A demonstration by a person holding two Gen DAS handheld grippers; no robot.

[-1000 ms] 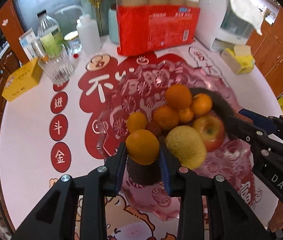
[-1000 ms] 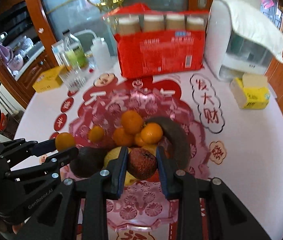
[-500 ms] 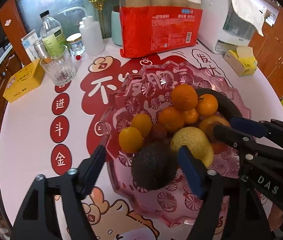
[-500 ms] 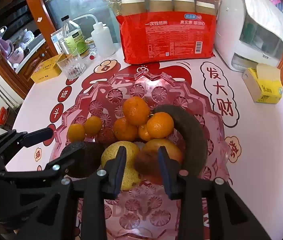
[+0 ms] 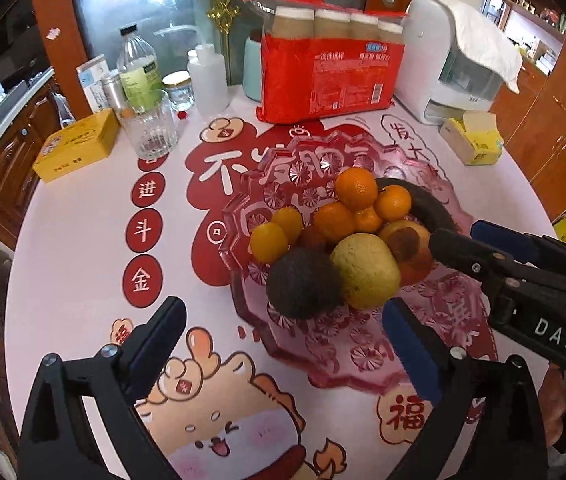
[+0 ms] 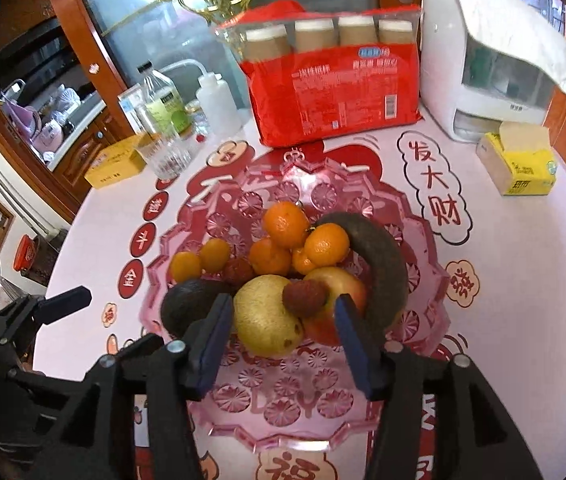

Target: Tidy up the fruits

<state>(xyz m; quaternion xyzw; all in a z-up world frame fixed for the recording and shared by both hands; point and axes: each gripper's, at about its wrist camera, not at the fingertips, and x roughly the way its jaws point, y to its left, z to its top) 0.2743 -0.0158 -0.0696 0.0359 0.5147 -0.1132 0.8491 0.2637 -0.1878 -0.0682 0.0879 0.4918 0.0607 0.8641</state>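
A pink glass plate [image 5: 323, 376] [image 6: 275, 436] holds oranges [image 5: 357, 188], two small oranges [image 5: 269, 242], an avocado [image 5: 303, 284], a yellow pear [image 5: 365, 276], an apple [image 6: 347, 284] and a dark curved fruit [image 6: 383, 264]. My left gripper [image 5: 283, 312] hovers at the plate's near rim. Its jaws are opening wide and grip nothing. A red lychee [image 6: 305, 298] rests on the pear and apple. My right gripper [image 6: 283, 304] [image 5: 459, 234] straddles the lychee, its jaws opening and its pads apart from the fruit.
At the back stand a red pack of paper cups [image 5: 331, 76], a white appliance [image 5: 459, 60], bottles [image 5: 137, 68] and a glass [image 5: 149, 128]. A yellow box [image 5: 77, 146] lies left, a tissue box [image 5: 473, 140] right. The round table's edge curves close on both sides.
The left gripper let go of a small orange, now lying in the plate, and drew back and up. The right gripper let go of the lychee onto the fruit pile and opened.
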